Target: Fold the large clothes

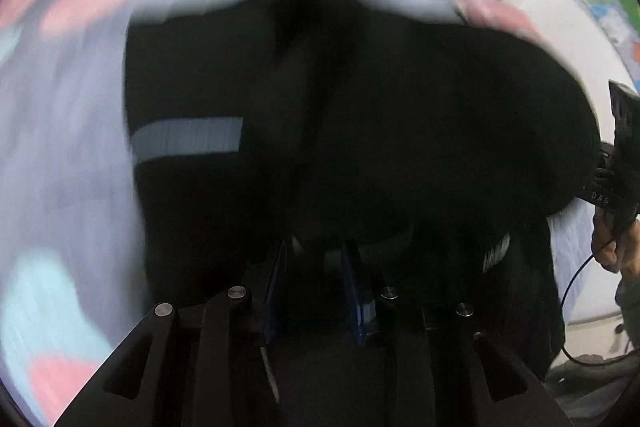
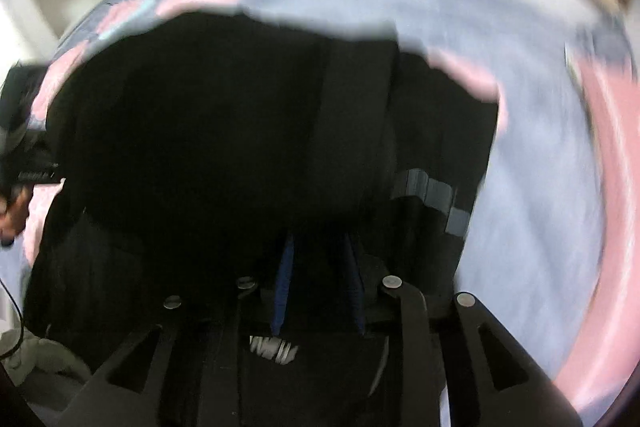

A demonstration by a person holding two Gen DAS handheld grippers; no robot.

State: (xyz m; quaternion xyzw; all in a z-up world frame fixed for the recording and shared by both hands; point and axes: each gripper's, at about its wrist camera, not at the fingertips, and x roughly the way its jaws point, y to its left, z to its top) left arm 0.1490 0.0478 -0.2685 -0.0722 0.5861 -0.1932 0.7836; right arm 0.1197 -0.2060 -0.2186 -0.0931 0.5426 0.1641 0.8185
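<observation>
A bedspread (image 1: 60, 155), lavender with pink and pale blue patches, spreads wide and blurred behind everything. Over the bedspread hangs the black garment (image 1: 360, 131), filling the middle of both views, lifted and bunched. On the garment, a grey stripe (image 1: 188, 139) sits toward its side edge. The left tongs (image 1: 316, 279) are clenched on the garment's near edge; the right tongs (image 2: 320, 279) likewise grasp the garment's dark cloth.

one black garment (image 1: 380, 115), two tools (image 1: 316, 267), one bedspread (image 1: 60, 147)
</observation>
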